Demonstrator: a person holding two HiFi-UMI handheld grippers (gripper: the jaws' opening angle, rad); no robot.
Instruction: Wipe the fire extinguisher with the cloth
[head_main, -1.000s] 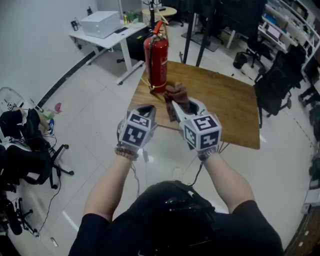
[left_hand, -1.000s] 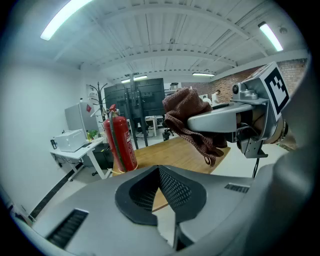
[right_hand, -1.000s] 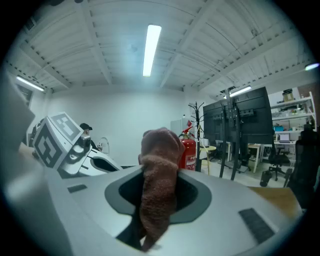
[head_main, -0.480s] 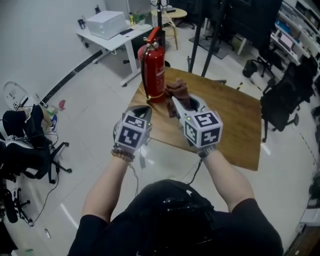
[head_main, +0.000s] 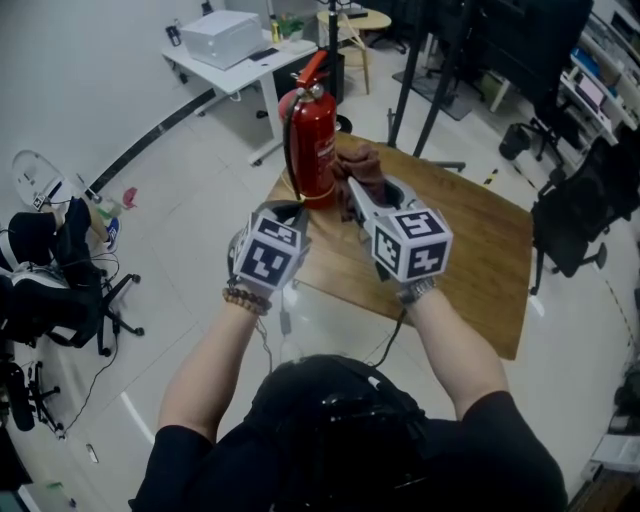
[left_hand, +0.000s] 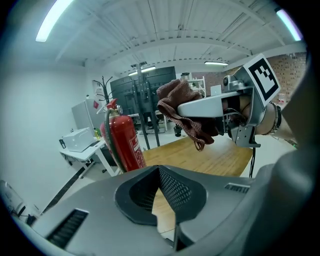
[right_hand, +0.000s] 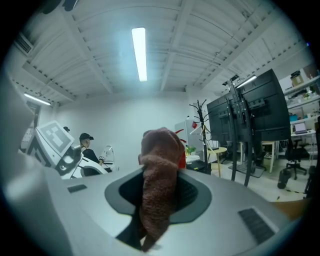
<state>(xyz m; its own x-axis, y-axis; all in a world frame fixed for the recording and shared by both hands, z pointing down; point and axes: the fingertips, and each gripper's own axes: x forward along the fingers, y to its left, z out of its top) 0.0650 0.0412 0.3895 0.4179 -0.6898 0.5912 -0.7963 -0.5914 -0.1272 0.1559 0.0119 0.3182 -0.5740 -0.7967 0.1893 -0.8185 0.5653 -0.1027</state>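
Fire extinguisher (head_main: 312, 140): red cylinder, upright at the left corner of the wooden counter (head_main: 470, 230). Red lever on top, black hose down one side, pale label on the body.

Cloth (head_main: 365, 172): brownish-red, fuzzy, bunched. It is pinched in the right tool (head_main: 362, 192), one end sticking up past the jaws and the rest trailing below, held above the counter just right of the extinguisher. Contact between the two: cannot tell.

Left tool (head_main: 288, 208): jaws pressed together, nothing between them, hovering at the counter's near edge just in front of the extinguisher.
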